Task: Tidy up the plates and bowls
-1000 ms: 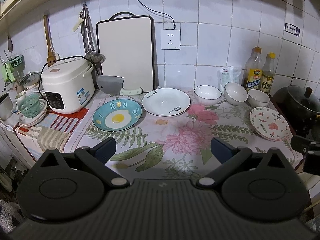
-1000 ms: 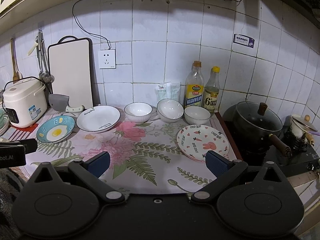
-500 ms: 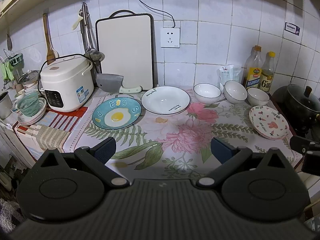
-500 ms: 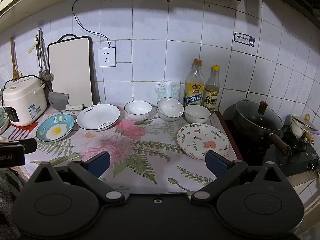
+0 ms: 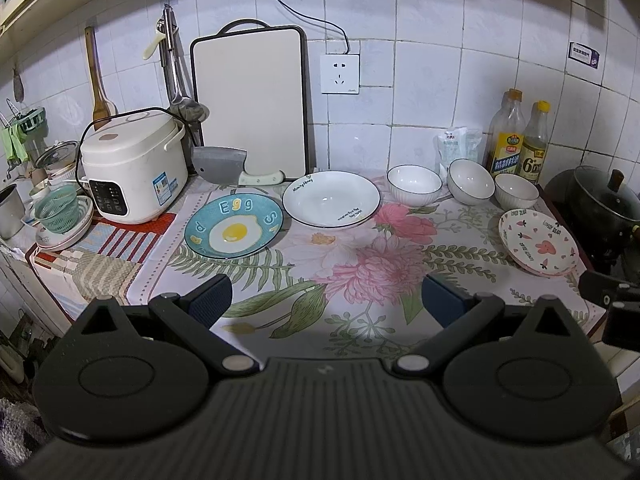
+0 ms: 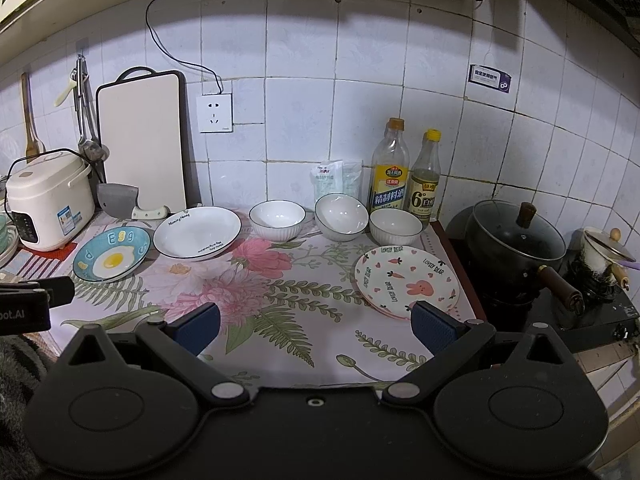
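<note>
Right wrist: pink plate [image 6: 406,280] touching right tool's [image 6: 316,326] fingertip [image 6: 434,326], jaws wide

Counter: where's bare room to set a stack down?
Free: the floral cloth in front, between the egg plate and the bunny plate. Crowded: the back row, with white plate, three bowls and bottles; the rice cooker fills the left end.

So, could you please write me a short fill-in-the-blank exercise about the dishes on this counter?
1. The blue plate shows a fried ____.
2. Along the wall stand ____ small white bowls, the middle bowl tilted.
3. The rabbit plate lies nearest the ____ gripper.
4. The left gripper has its fingers ____ and holds nothing.

Missing words: egg; three; right; open
</note>
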A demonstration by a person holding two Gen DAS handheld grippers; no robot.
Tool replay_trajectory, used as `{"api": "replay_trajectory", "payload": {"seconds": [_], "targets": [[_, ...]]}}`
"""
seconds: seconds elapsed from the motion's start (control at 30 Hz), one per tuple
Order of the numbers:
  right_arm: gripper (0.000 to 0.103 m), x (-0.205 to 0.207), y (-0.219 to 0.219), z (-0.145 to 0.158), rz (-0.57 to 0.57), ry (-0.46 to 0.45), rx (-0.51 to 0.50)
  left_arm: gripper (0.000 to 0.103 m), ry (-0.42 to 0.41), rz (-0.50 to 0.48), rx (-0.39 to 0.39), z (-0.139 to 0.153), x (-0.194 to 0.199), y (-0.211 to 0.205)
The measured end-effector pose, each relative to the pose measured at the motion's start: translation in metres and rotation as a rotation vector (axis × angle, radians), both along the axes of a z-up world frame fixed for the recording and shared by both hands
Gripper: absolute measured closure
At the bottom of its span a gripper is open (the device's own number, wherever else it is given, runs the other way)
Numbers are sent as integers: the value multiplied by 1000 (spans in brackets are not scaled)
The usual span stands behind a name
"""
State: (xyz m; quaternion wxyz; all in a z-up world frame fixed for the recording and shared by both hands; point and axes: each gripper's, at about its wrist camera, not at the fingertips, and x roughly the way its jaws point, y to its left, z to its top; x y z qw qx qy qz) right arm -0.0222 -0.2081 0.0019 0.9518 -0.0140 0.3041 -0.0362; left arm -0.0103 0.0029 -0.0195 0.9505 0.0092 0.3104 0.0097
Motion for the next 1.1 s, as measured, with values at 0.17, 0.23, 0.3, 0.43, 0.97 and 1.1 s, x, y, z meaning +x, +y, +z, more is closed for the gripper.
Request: {"api": "replay_trajectory", "payload": {"seconds": [0.17,0.23,0.3,0.43,0.97,1.1], "targets": [[1,0,0,-1,1,1,-1,0,2,-2,1,-4,-3,-2],[1,0,0,-1,1,1,0,0,2,-2,1,-4,-3,-2],[1,-1,1,-3,2,2,1,0,4,-2,0,-5,-3,-2],[1,-1,2,-4,3,2,4,0,10,-11,-3,-5,-5,-3],[0,60,-23,16,195,-152,227,3,3,53,6,43,69,3],[0,107,-29,9,291,-128,275,3,-35,113,25,45,112,4]]}}
